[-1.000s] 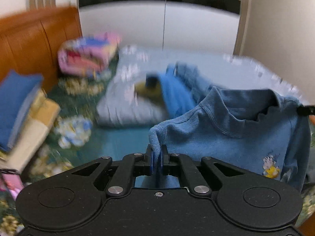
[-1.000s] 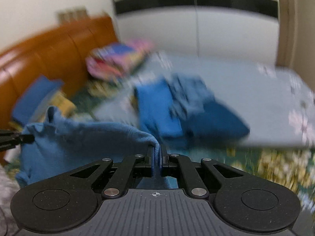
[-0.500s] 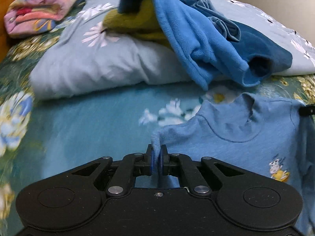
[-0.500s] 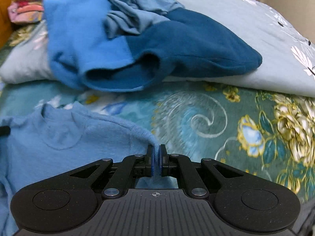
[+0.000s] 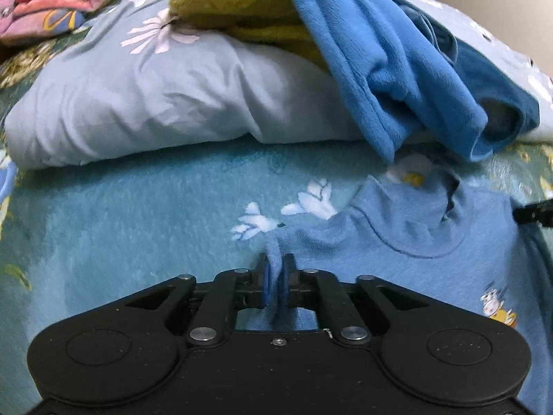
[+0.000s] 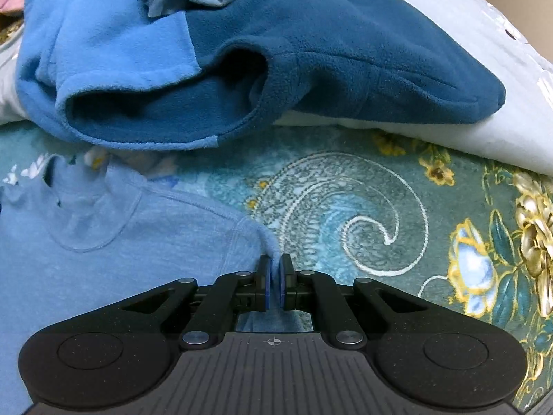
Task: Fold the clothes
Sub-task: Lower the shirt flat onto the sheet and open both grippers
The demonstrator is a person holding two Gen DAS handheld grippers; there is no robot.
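Blue top (image 5: 414, 263) (laid flat) pinched between both grippers' fingers (image 6: 264, 283).

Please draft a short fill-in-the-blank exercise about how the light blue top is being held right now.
1. The left claw is shut on the light blue ____.
2. The right claw pinches the top's other ____.
3. A small ____ figure is printed on the top.
4. The darker fleece garment lies on a pale ____.

Missing words: top; shoulder; cartoon; duvet

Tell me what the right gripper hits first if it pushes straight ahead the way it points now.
The right gripper, shut on the light blue shirt, would likely cross bare floral bedspread first, then meet the dark blue fleece draped over the pale duvet. Depth is hard to judge here.
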